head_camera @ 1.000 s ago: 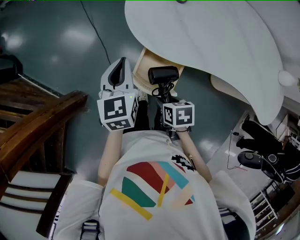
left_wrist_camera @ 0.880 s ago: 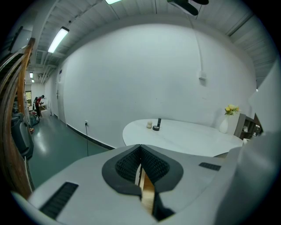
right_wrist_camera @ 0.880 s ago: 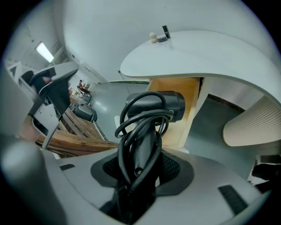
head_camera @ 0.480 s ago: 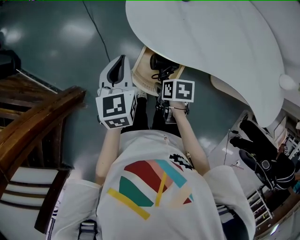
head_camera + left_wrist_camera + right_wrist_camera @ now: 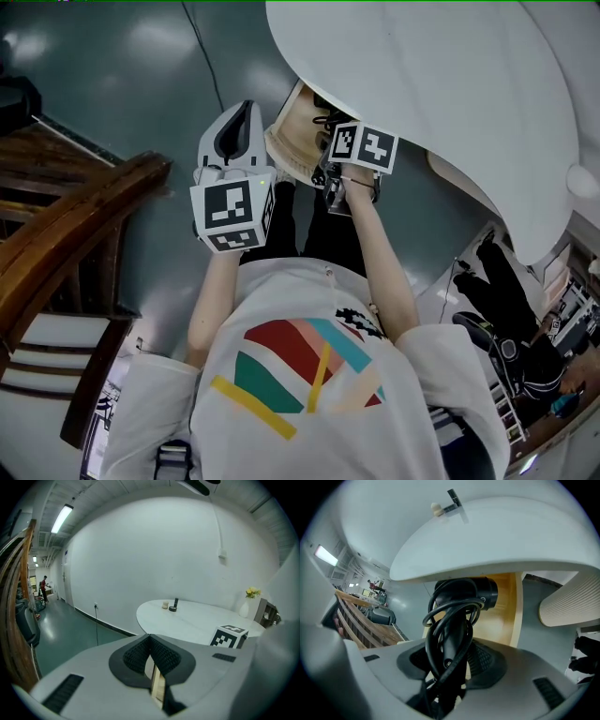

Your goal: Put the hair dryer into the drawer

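A black hair dryer (image 5: 461, 595) with its cable wound round the handle stands between the pads of my right gripper (image 5: 450, 663), which is shut on the handle. Its barrel hangs over the pale wooden inside of the open drawer (image 5: 504, 611) under the white round table (image 5: 497, 531). From the head view the drawer (image 5: 286, 141) pokes out below the table edge, and the right gripper's marker cube (image 5: 364, 147) sits just above it, hiding most of the dryer. My left gripper (image 5: 246, 117) hovers left of the drawer, its pads (image 5: 140, 651) shut with nothing held.
A dark wooden railing (image 5: 75, 234) runs along the left. A black cable (image 5: 202, 47) lies on the green floor. Black equipment (image 5: 506, 319) stands at the right. A ribbed beige column (image 5: 567, 604) stands under the table. A vase of yellow flowers (image 5: 252, 595) is on the table.
My right gripper has carried the hair dryer forward and down over the drawer, rolling as it went; the dryer now sits mostly hidden under the table edge. The left gripper sank slightly.
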`<control>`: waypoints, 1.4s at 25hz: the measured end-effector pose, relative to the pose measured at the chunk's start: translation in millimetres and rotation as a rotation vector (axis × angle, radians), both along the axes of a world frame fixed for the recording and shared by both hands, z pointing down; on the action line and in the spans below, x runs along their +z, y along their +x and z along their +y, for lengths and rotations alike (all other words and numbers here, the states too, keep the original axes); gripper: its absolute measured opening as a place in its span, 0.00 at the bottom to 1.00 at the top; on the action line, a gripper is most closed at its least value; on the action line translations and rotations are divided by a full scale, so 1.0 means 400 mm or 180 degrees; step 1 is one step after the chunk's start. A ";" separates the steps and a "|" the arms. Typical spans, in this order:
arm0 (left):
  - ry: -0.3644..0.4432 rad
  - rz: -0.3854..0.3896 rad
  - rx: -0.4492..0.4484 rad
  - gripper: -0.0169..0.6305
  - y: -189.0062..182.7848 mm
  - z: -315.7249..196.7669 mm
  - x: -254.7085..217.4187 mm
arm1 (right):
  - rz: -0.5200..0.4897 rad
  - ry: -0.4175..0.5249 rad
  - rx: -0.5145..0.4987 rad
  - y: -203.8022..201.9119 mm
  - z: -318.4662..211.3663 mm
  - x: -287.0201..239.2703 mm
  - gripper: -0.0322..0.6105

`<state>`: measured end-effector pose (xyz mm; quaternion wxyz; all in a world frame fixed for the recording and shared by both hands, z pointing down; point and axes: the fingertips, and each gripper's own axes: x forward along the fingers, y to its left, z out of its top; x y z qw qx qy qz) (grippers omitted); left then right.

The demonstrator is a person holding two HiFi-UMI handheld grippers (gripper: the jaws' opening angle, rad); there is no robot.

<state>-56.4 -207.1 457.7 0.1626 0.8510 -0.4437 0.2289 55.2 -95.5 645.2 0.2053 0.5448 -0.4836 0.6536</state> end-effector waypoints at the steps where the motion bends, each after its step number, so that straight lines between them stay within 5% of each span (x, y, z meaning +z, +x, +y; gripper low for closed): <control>1: -0.0010 -0.0007 -0.0010 0.05 -0.002 0.000 0.005 | 0.0016 -0.0003 0.0011 0.004 -0.006 0.008 0.34; 15: -0.0146 -0.0121 -0.0058 0.05 -0.017 0.024 0.078 | 0.0598 0.0368 0.0118 0.046 -0.080 0.094 0.34; 30: -0.0345 -0.0257 -0.0227 0.05 -0.085 0.049 0.180 | 0.0503 0.0379 0.0120 0.005 -0.096 0.222 0.34; 35: -0.0406 -0.0271 -0.0285 0.05 -0.100 0.059 0.207 | 0.0709 0.0431 0.0075 0.022 -0.119 0.245 0.34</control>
